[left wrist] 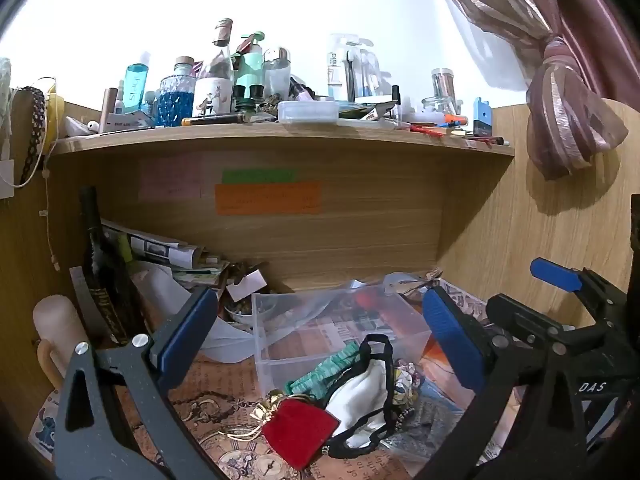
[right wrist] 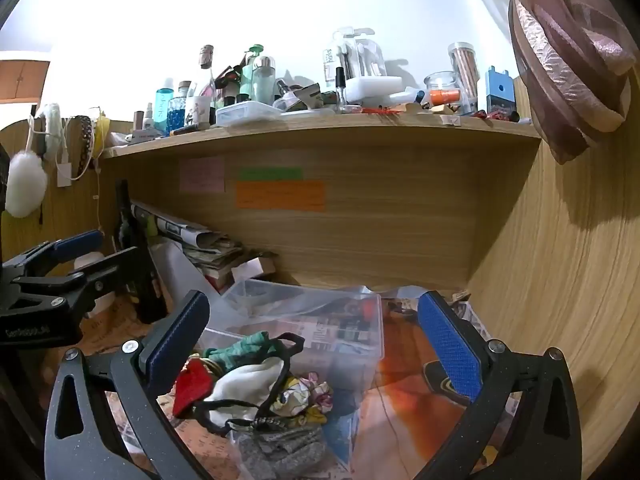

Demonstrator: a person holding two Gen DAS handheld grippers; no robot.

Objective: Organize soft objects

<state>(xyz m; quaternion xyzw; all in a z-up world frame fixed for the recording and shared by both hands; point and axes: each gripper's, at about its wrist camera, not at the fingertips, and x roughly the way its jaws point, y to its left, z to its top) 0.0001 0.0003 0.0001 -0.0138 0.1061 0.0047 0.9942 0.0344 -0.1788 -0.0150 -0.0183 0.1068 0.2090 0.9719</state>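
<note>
A heap of soft things lies on the desk in front of a clear plastic box [left wrist: 280, 322] [right wrist: 362, 320]: a red velvet pouch [left wrist: 302, 436] [right wrist: 192, 388], a white cloth with black trim [left wrist: 362, 396] [right wrist: 244, 384], a green knit piece [left wrist: 324, 376] [right wrist: 236, 348], a floral scrunchie [right wrist: 304, 398] and a grey fabric [right wrist: 280, 448]. My left gripper [left wrist: 320, 340] is open above the heap, holding nothing. My right gripper [right wrist: 316, 344] is open above the heap, holding nothing. The right gripper also shows at the right of the left wrist view [left wrist: 560, 312], and the left gripper at the left of the right wrist view [right wrist: 60, 264].
A wooden shelf [left wrist: 280, 136] above carries many bottles and jars. A dark bottle [left wrist: 100, 268], stacked papers [left wrist: 160, 248] and a cream mug [left wrist: 52, 332] stand at the left. Wooden panels close in the back and right. A tied curtain [left wrist: 568, 120] hangs at the upper right.
</note>
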